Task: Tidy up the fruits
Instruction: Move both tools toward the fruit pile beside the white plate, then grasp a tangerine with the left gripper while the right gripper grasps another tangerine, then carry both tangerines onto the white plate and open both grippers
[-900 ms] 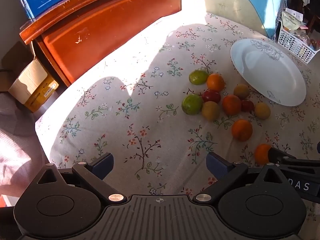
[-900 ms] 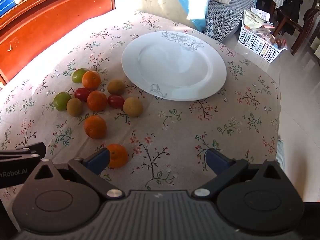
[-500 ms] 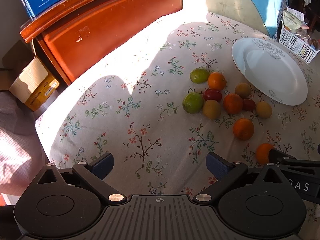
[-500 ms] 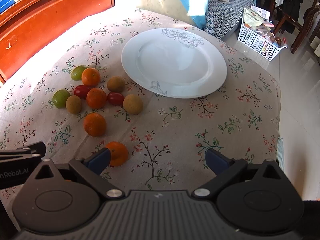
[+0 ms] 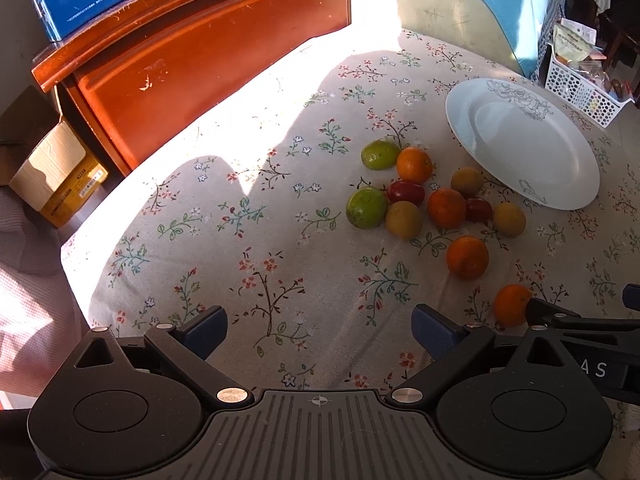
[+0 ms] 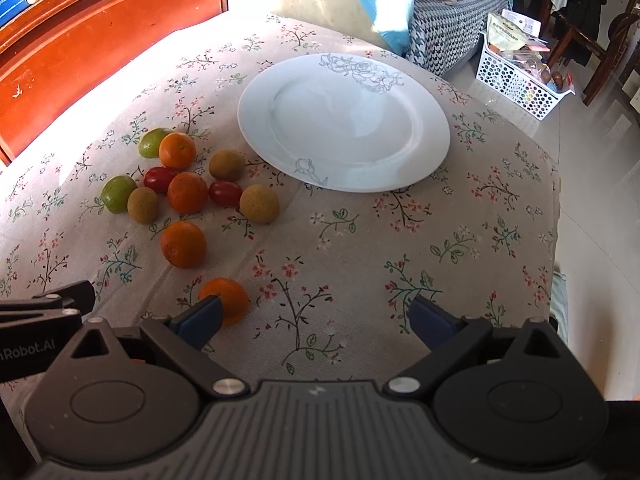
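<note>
We held the left gripper (image 5: 319,326) with its jaws wide apart and nothing between them, only the flowered tablecloth (image 5: 256,216) lying ahead of the gap. The fruit sat ahead and to the right of those jaws: two green limes (image 5: 366,207), two red tomatoes (image 5: 405,193), several brown longans (image 5: 403,219) and a few oranges (image 5: 446,207) bunched close together, some touching. Beyond that cluster, farther right, lay the white plate (image 5: 560,184), bare of fruit.

Our right gripper (image 6: 314,316) also stood with its jaws spread and gripping nothing. The nearest orange (image 6: 229,298) lay right at the tip of its left finger, just inside the gap, though we could not tell whether they touched. A second lone orange (image 6: 183,244) rested a little ahead and left of that finger, and the main cluster lay farther ahead on the left. The plate sat straight ahead of the right jaws, well beyond them.
</note>
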The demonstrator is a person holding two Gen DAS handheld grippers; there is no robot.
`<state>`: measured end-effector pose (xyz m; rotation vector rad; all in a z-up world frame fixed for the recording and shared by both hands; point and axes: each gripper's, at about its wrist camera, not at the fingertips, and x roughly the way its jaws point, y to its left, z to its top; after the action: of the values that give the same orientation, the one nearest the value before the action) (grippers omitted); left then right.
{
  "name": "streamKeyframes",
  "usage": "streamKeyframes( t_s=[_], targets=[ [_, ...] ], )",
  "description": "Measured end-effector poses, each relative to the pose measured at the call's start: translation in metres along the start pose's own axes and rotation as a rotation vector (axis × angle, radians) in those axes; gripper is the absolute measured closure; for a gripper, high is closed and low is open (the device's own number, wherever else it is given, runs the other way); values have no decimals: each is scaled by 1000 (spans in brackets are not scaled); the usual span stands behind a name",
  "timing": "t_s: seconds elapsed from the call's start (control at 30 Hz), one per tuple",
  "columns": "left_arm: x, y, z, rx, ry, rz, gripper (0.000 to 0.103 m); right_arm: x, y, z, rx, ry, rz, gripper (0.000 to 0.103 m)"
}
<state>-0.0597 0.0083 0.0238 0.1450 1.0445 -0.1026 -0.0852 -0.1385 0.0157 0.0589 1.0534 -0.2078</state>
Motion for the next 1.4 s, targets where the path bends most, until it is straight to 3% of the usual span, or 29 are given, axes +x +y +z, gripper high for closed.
streamKeyframes(
  t_s=[0.3, 0.4, 0.53, 0.7, 0.87, 1.03, 1.17, 1.4],
  targets=[
    [-10, -9, -15, 55, -28, -95, 4, -8, -41, -6, 66, -29, 87, 7],
    [-14, -15, -23, 84, -37, -137, 5, -8, -52, -9, 85, -28, 90, 13],
    [-16, -26, -36, 129, -31, -187, 5, -7, -61, -14, 120, -28, 164, 20],
    [-13, -37, -45, 174, -39, -203, 18, -8, -52, -16, 103, -42, 281, 33],
    [-3, -38, -49, 170, -16, -215, 42, -4, -37, -17, 43, -73, 337, 52],
    [0, -39, -49, 169, -36, -222, 48, 2, -25, -17, 11, -58, 371, 62],
    [0, -38, -48, 163, -51, -219, 63, 3, -17, -16, -19, -78, 400, 69],
    [1, -36, -50, 151, -62, -225, 67, 9, -6, -17, -65, -82, 404, 76]
  ],
)
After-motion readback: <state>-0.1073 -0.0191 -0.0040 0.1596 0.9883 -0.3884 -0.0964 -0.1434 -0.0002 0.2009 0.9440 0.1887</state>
